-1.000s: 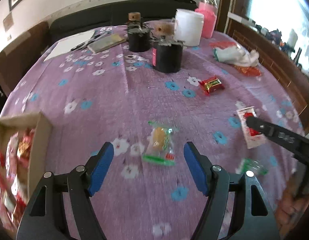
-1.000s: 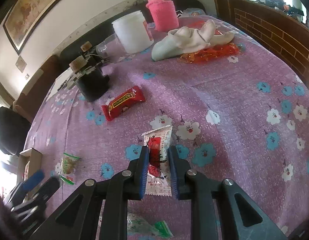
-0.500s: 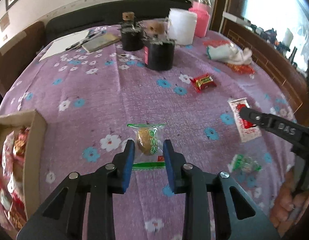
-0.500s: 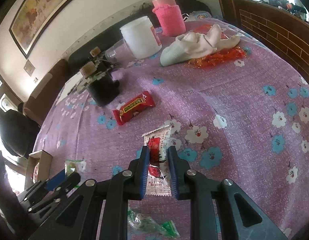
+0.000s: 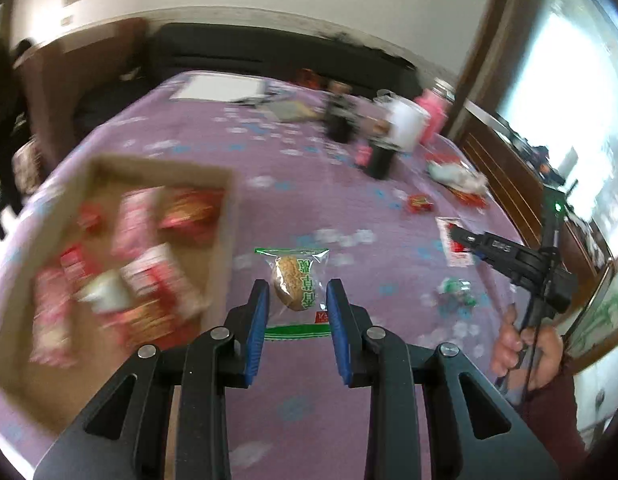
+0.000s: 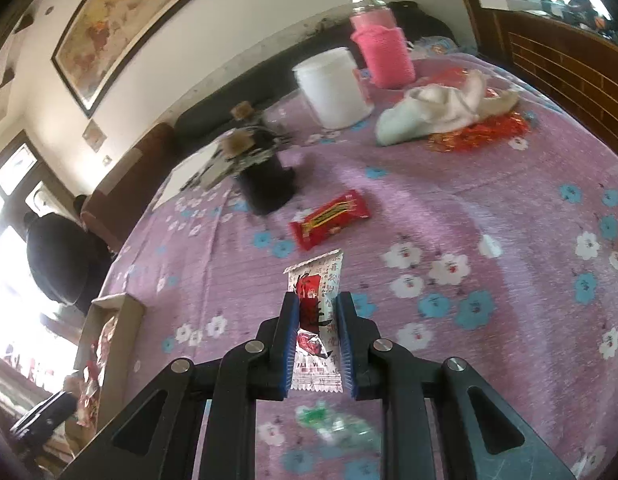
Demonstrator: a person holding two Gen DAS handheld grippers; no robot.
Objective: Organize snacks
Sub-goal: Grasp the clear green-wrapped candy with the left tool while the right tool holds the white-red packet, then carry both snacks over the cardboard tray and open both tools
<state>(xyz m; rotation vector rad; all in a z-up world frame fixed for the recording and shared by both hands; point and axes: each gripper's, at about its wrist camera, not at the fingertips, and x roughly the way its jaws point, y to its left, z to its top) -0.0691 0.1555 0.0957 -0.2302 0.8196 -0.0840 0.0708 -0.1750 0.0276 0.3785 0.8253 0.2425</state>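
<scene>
Two snacks gripped, both bound for the box.
Left gripper (image 5: 296,306) clamps the clear biscuit packet (image 5: 293,289) beside the cardboard box (image 5: 225,216); right gripper (image 6: 317,344) pinches the white-red sachet (image 6: 318,320). Next: carry over the box, release inside.

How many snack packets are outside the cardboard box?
4: cake packet in just-closed left tongs; white-red sachet in right tongs; red bar and green packet on the cloth. Orange wrappers under the towel may hide more.
</scene>
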